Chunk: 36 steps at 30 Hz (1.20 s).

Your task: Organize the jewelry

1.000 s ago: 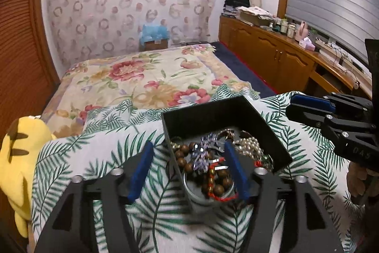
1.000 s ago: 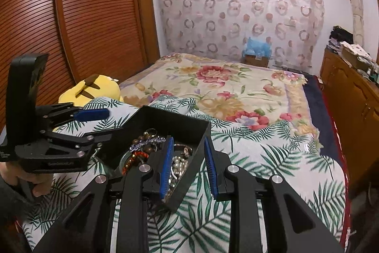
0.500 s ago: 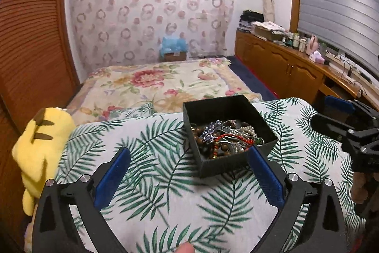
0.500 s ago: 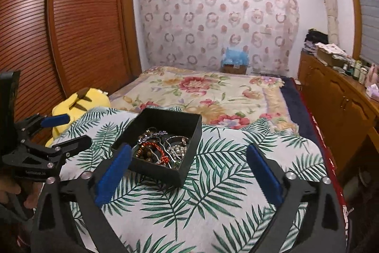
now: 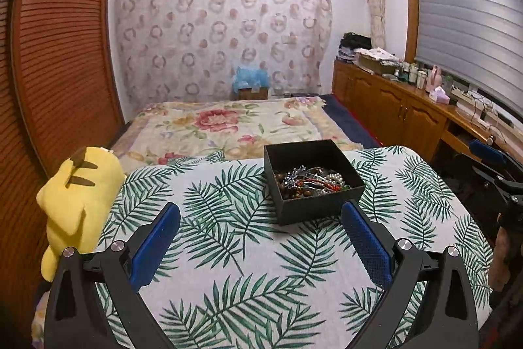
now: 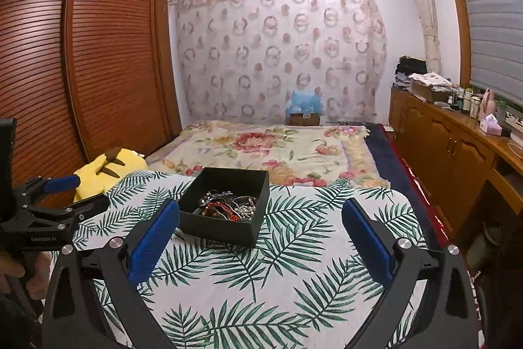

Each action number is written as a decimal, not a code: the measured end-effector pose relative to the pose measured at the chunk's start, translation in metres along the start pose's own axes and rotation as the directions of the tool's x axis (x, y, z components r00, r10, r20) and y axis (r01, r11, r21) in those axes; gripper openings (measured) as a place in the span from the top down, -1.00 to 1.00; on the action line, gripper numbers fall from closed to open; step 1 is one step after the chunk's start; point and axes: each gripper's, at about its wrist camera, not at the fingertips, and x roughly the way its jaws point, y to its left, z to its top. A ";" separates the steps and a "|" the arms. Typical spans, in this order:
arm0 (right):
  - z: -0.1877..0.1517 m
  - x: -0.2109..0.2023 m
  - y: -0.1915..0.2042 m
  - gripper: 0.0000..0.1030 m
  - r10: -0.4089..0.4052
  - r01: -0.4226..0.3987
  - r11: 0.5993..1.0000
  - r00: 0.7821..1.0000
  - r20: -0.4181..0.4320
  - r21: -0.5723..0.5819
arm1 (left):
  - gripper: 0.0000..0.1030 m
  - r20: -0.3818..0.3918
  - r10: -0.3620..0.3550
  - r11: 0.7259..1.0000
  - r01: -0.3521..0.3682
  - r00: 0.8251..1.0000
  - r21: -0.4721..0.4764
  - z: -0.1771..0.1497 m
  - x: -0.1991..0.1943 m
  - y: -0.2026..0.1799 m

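A black open-topped box sits on a surface covered with a white cloth printed with green palm fronds, and it holds a tangle of jewelry: brown wooden beads, a strand of pearls, a red beaded string and a silvery spiky piece, all heaped together on the box floor. The left gripper hangs above the cloth on the near side of the box with its blue-padded jaws spread wide and nothing between them; its right pad lies just beside the box's near right corner without touching it. The right gripper is likewise spread wide and empty, with the same box just ahead of its left pad and the jewelry visible inside. Each gripper appears at the edge of the other's view, well apart from the box. A yellow plush toy lies at the left edge of the cloth. Beyond it stretches a bed with a floral blanket, a louvred wooden wardrobe on the left and a wooden cabinet along the right wall.
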 end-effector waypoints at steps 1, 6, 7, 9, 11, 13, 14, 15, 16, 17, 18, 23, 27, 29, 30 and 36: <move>-0.001 -0.002 0.000 -0.95 -0.001 0.001 1.000 1.000 0.004 0.004 | -0.85 0.001 0.000 1.000 0.000 1.000 -0.001 -0.001 -0.001 0.000; -0.004 -0.007 -0.001 -0.95 -0.006 0.005 1.000 1.000 0.011 0.012 | -0.85 0.006 0.000 1.000 0.000 1.000 -0.005 -0.003 -0.005 0.002; -0.004 -0.007 0.000 -0.95 -0.005 0.005 1.000 1.000 0.012 0.013 | -0.85 0.007 -0.001 1.000 0.001 1.000 -0.005 -0.004 -0.006 0.002; -0.005 -0.010 -0.001 -0.95 -0.007 0.007 1.000 1.000 0.016 0.015 | -0.85 0.008 0.001 1.000 -0.001 1.000 -0.001 -0.004 -0.007 0.002; -0.006 -0.011 -0.001 -0.95 -0.010 0.009 1.000 1.000 0.018 0.014 | -0.85 0.014 -0.004 1.000 0.004 1.000 0.000 -0.004 -0.012 0.001; -0.006 -0.012 -0.001 -0.95 -0.009 0.008 1.000 1.000 0.019 0.015 | -0.85 0.017 -0.005 1.000 0.005 1.000 0.002 -0.005 -0.015 0.000; -0.006 -0.012 -0.001 -0.95 -0.010 0.009 1.000 1.000 0.020 0.015 | -0.85 0.018 -0.005 1.000 0.005 1.000 0.003 -0.004 -0.016 -0.001; -0.006 -0.012 0.000 -0.95 -0.012 0.012 1.000 1.000 0.021 0.015 | -0.85 0.019 -0.006 1.000 0.006 1.000 0.004 -0.003 -0.017 -0.003; -0.006 -0.013 0.000 -0.95 -0.012 0.012 1.000 1.000 0.022 0.014 | -0.85 0.020 -0.007 1.000 0.007 1.000 0.004 -0.003 -0.018 -0.004; -0.005 -0.013 0.000 -0.95 -0.013 0.013 1.000 1.000 0.023 0.014 | -0.85 0.022 -0.007 1.000 0.007 1.000 0.004 -0.002 -0.019 -0.005; -0.005 -0.013 0.000 -0.95 -0.013 0.013 1.000 1.000 0.022 0.014 | -0.85 0.023 -0.008 1.000 0.008 1.000 0.004 -0.002 -0.018 -0.006; -0.006 -0.014 0.000 -0.95 -0.010 0.010 1.000 1.000 0.021 0.016 | -0.85 0.027 -0.004 1.000 0.004 1.000 0.007 -0.001 -0.018 -0.009; -0.006 -0.015 0.001 -0.95 -0.010 0.009 1.000 1.000 0.021 0.016 | -0.85 0.030 -0.002 1.000 0.002 1.000 0.006 0.000 -0.018 -0.009; -0.005 -0.015 0.000 -0.95 -0.009 0.008 1.000 1.000 0.021 0.017 | -0.85 0.031 0.001 1.000 -0.001 1.000 0.008 0.000 -0.018 -0.010; -0.005 -0.015 0.001 -0.95 -0.008 0.008 1.000 1.000 0.021 0.018 | -0.85 0.032 0.000 1.000 -0.001 1.000 0.008 0.000 -0.018 -0.009; -0.006 -0.015 0.000 -0.95 -0.009 0.008 1.000 1.000 0.020 0.018 | -0.85 0.031 0.000 1.000 0.000 1.000 0.007 -0.001 -0.018 -0.009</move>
